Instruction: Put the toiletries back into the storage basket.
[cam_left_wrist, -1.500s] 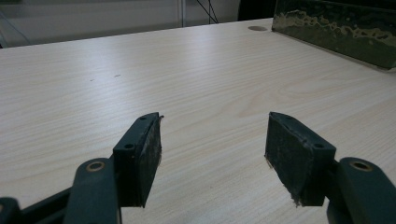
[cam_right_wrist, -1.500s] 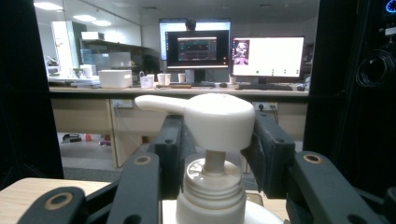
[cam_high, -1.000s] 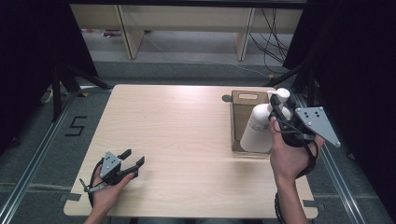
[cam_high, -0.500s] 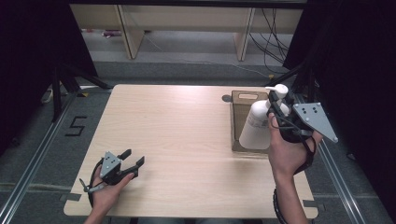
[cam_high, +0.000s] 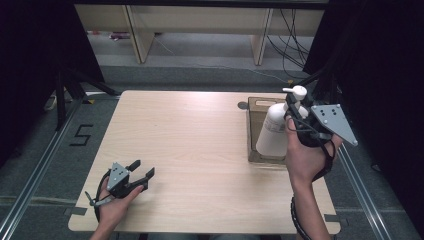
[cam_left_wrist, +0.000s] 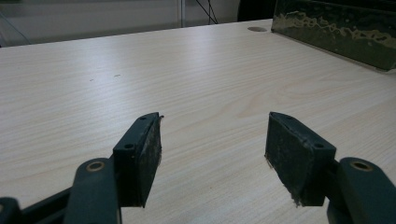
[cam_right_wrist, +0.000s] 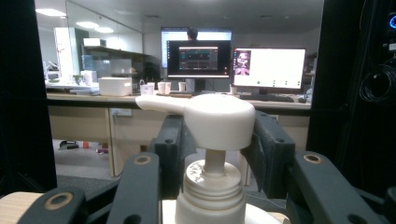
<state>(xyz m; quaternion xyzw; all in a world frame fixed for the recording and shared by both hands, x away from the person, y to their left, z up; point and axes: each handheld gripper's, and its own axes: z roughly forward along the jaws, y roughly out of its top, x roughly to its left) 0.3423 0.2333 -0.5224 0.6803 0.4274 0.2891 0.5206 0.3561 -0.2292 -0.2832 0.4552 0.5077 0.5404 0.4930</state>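
- Right tool (cam_high: 296, 116) clamps the white pump bottle (cam_high: 272, 132) by its pump head (cam_right_wrist: 215, 120), jaws pressed on either side of the head, with the bottle hanging above the dark box (cam_high: 260, 131) at the right of the surface (cam_high: 200, 150).
- Only the pump head is held, not the body; as I judge it, the bottle can swing or twist below the jaws, and a quick move may shake it loose.
- Smooth, rounded plastic on the head gives the pads little to bite, so the bottle could slip down and fall into the box or onto the surface.
- Squeezing harder risks pushing the pump stem (cam_right_wrist: 214, 162) down or snapping it, and liquid may squirt from the spout.
- Lowered off-centre, the bottle's base could catch the box wall and tip.
- Left tool (cam_high: 131, 176) rests wide and empty low over the near left of the surface, well apart from the bottle, so it cannot steady a slip in time.
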